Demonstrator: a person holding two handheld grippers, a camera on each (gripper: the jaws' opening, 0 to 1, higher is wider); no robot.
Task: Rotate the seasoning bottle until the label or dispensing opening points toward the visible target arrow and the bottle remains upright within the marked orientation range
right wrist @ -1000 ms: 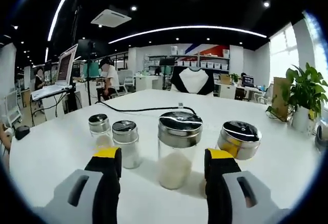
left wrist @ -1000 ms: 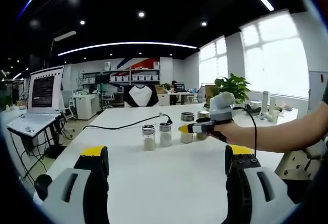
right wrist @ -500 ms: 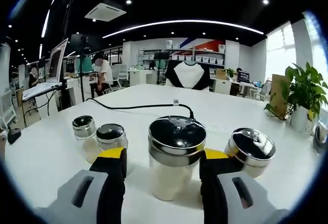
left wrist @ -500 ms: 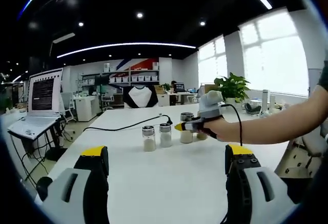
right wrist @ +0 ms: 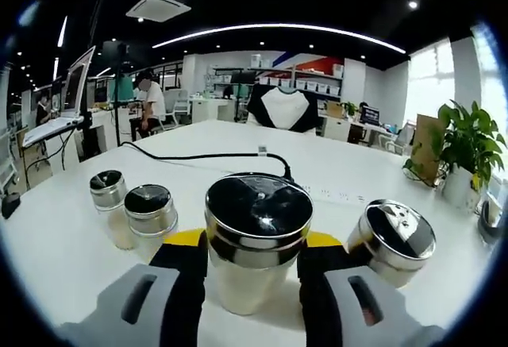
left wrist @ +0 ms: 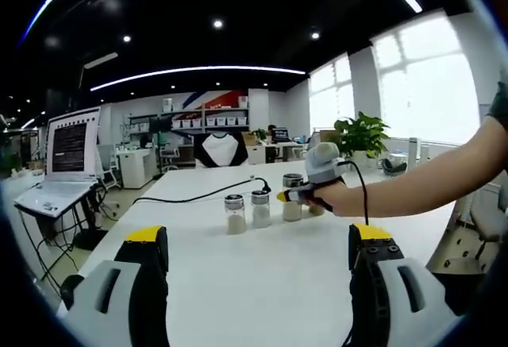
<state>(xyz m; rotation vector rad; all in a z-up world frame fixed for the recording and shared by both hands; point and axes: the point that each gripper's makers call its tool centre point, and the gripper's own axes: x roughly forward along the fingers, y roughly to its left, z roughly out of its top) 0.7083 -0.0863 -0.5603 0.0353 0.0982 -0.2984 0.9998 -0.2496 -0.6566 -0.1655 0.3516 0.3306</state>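
The seasoning bottle (right wrist: 258, 208), clear glass with a shiny steel lid and pale powder inside, stands upright on the white table (right wrist: 63, 260). My right gripper (right wrist: 255, 244) is shut on its body, a yellow-tipped jaw pressed to each side. In the left gripper view that same bottle (left wrist: 292, 201) stands third in a row, with a hand holding the right gripper (left wrist: 295, 195) around it. My left gripper (left wrist: 258, 245) hangs open over the near table with nothing between its jaws.
Two smaller shakers (right wrist: 107, 204) (right wrist: 151, 216) stand left of the held bottle and another steel-lidded one (right wrist: 393, 240) to its right. A black cable (right wrist: 206, 156) runs across the table behind them. A potted plant (right wrist: 464, 152) and a laptop (left wrist: 67, 156) flank the table.
My right gripper has moved forward around the bottle and its jaws have come in against the bottle's sides. The left gripper has stayed open in place.
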